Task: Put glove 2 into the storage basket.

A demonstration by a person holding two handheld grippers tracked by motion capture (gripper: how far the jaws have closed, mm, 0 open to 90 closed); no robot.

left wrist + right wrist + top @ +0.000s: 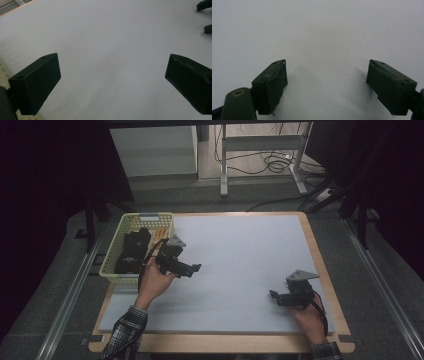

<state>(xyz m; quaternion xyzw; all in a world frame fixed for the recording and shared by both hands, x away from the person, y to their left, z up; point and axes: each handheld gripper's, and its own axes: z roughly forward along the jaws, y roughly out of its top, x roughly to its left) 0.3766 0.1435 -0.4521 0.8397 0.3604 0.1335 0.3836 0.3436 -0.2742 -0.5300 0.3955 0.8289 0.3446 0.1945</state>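
One yellow basket (116, 268) sits at the table's left edge. It holds roughly two black items (131, 251), hard to separate in the dimness. Two grippers are out, left gripper (192, 269) and right gripper (274, 296).

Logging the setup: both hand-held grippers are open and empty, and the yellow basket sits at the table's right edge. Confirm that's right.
Not quite. The high view shows the yellow basket at the table's left edge, beside the left hand-held gripper. Both it and the right hand-held gripper are open and empty.
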